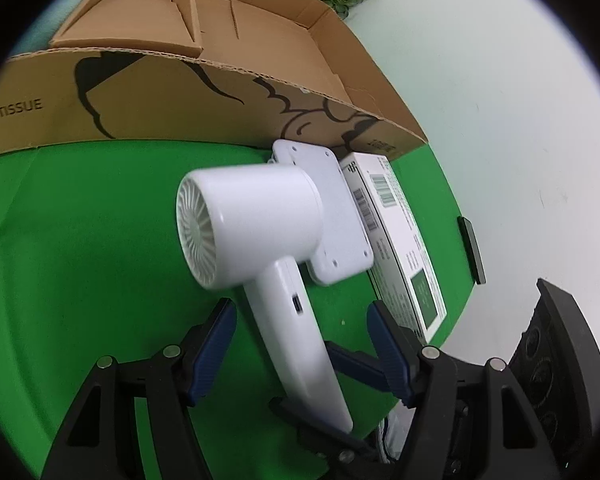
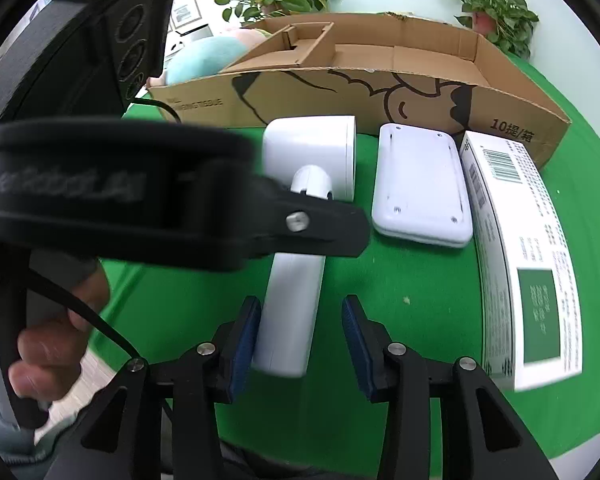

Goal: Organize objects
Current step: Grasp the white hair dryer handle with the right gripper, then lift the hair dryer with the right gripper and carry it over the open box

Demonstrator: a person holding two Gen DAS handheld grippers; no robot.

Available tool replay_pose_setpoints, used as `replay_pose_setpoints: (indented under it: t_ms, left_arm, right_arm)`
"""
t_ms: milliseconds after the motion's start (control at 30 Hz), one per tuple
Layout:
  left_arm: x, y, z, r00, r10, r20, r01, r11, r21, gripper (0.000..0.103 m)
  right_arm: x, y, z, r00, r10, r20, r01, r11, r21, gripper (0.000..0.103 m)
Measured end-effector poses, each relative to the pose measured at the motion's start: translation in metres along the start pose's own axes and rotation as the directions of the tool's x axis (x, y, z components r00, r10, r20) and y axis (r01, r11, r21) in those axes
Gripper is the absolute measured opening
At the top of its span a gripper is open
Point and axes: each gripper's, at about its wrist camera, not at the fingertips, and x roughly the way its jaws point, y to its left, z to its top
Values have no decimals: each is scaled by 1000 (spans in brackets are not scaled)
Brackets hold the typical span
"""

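Note:
A white hair dryer [image 1: 256, 232] lies on the green table, its handle [image 1: 300, 340] pointing toward me between the open fingers of my left gripper [image 1: 300, 312], which do not touch it. In the right wrist view the dryer [image 2: 300, 208] lies with its handle end between the open fingers of my right gripper [image 2: 300, 320]; the left pad [image 2: 246, 336] is close to or touching the handle. The left gripper's body [image 2: 180, 196] crosses over the dryer. A white flat device [image 2: 420, 184] and a white-green carton [image 2: 520, 252] lie to its right.
An open cardboard box [image 2: 380, 92] stands behind the objects, with a cardboard insert [image 1: 140, 20] inside. The box also shows in the left wrist view [image 1: 180, 96]. Potted plants [image 2: 496, 4] stand at the back. The table edge [image 1: 452, 216] is at the right.

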Motion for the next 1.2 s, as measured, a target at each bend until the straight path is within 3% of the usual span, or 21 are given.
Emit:
replay_pose_setpoints:
  t_ms: [200, 300, 433, 533, 767, 967, 1200]
  left_arm:
    - [6, 3, 5, 1000, -22, 10, 22, 1000, -20, 66]
    - [7, 0, -1, 1000, -4, 13, 4, 1000, -4, 55]
    - [5, -1, -8, 998, 59, 13, -59, 998, 10, 34]
    - [2, 0, -12, 998, 54, 14, -54, 998, -17, 33]
    - [-19, -28, -10, 994, 65, 83, -67, 998, 21, 32]
    - [-50, -54, 5, 983, 83, 164, -96, 993, 67, 32]
    - [-76, -87, 37, 966, 79, 245, -111, 987, 119, 31]
  right_arm:
    - [7, 4, 13, 1000, -19, -3, 19, 1000, 4, 38]
    - [6, 11, 13, 1000, -21, -8, 21, 1000, -17, 31]
    - [1, 24, 11, 998, -63, -6, 62, 997, -54, 31]
    - [-2, 26, 12, 998, -59, -1, 59, 997, -42, 31]
    - [-25, 34, 23, 994, -89, 65, 92, 994, -53, 31]
    - [-54, 38, 53, 985, -81, 152, 90, 994, -56, 31]
    - [-85, 31, 101, 958, -96, 269, 117, 991, -63, 29]
